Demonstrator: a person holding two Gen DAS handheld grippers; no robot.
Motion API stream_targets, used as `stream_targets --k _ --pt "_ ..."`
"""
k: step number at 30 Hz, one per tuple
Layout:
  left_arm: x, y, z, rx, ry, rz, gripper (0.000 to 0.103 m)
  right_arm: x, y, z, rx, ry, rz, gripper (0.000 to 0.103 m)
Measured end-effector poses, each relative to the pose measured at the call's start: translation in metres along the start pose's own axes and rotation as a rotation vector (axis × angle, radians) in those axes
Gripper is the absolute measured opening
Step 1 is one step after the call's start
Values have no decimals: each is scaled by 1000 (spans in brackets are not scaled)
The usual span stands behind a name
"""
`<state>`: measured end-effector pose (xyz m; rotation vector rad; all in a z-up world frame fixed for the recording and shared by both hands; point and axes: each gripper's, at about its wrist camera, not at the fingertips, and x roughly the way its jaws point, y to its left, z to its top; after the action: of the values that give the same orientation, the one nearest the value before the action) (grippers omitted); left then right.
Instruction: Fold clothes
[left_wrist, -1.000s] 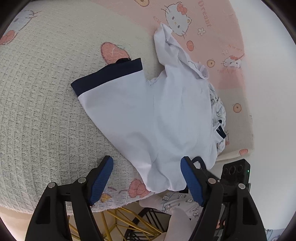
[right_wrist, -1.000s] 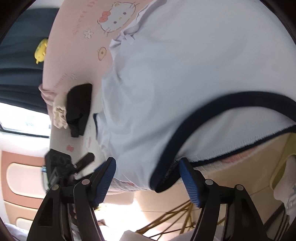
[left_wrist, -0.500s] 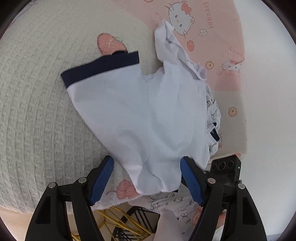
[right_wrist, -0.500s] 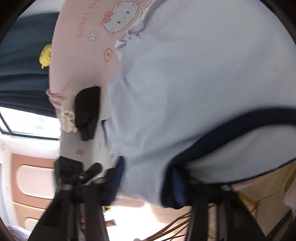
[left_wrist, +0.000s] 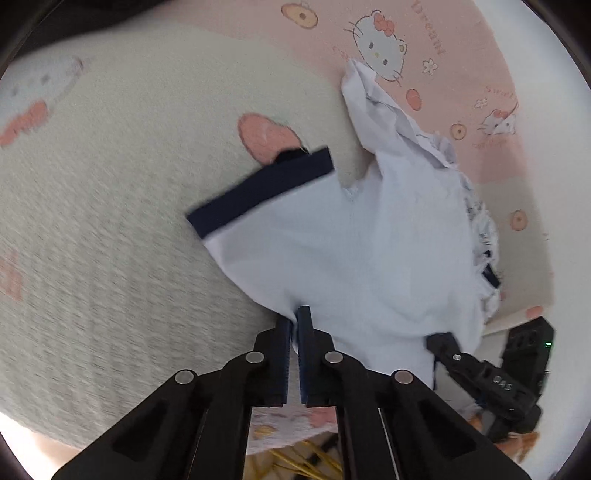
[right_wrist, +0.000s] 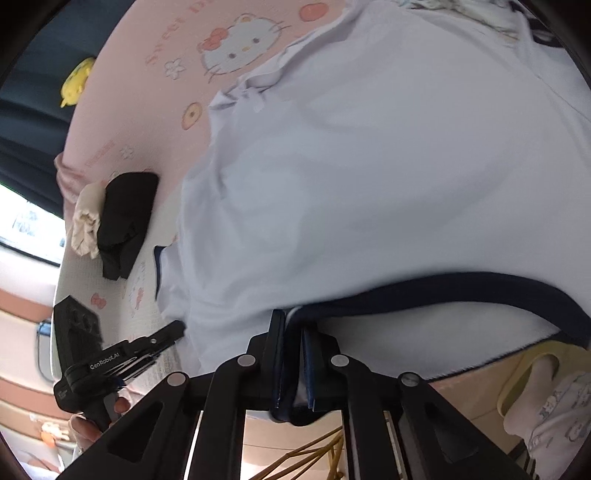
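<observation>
Nearest in the left wrist view, the left tool (left_wrist: 294, 325) is seen pressed together on the white edge of a pale white short-sleeved shirt with navy trim (left_wrist: 362, 258), a thin fold of cloth pinched between its blue pads. In the right wrist view, the right tool (right_wrist: 293, 332) is likewise clamped on the shirt's navy-edged hem, bunched cloth gripped between its pads. The shirt is spread just beyond both tools on a cream waffle-weave blanket with pink cartoon patches (left_wrist: 110, 221), which covers a bed. One navy-cuffed sleeve (left_wrist: 258, 192) is laid flat toward the left; the far end of the shirt is crumpled against a pink cat-print sheet (left_wrist: 424, 33). Farther off, a small black garment (right_wrist: 125, 221) is seen near the bed's edge, though its kind cannot be told.

For a clean fold, both pinched points are best lifted together and kept level, with the cloth held taut between them, so that no wrinkles are carried over.
</observation>
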<state>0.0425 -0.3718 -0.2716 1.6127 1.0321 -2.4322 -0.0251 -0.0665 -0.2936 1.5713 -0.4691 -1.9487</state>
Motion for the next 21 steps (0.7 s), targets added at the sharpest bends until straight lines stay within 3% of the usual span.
stream_targets --k 2,5,8,10,11,13,16,18,21 --pt "-5 4 2 7 -17 33 2 -2 -4 -2 13 3 -14 6" --pt "-8 18 4 -39 -20 9 2 -9 -10 -3 34 1 9 6" --pt "-13 28 5 -72 -29 -29 2 -6 -7 -3 22 50 114 11" --pt "-12 34 3 -121 7 -153 2 -8 -5 -7 27 69 170 22" --pt "-12 37 1 -162 22 -218 2 -8 -4 -9 21 75 186 36" --pt "-11 41 -4 -211 32 -303 4 -8 -3 -12 10 90 203 38" --pt "-6 28 -13 -163 63 -278 18 -7 -3 -14 -8 109 224 38" --pt "3 21 -20 -139 116 -279 43 -6 1 -15 -70 117 209 38" --pt "5 12 -26 -102 118 -292 45 0 21 -14 -255 106 117 38"
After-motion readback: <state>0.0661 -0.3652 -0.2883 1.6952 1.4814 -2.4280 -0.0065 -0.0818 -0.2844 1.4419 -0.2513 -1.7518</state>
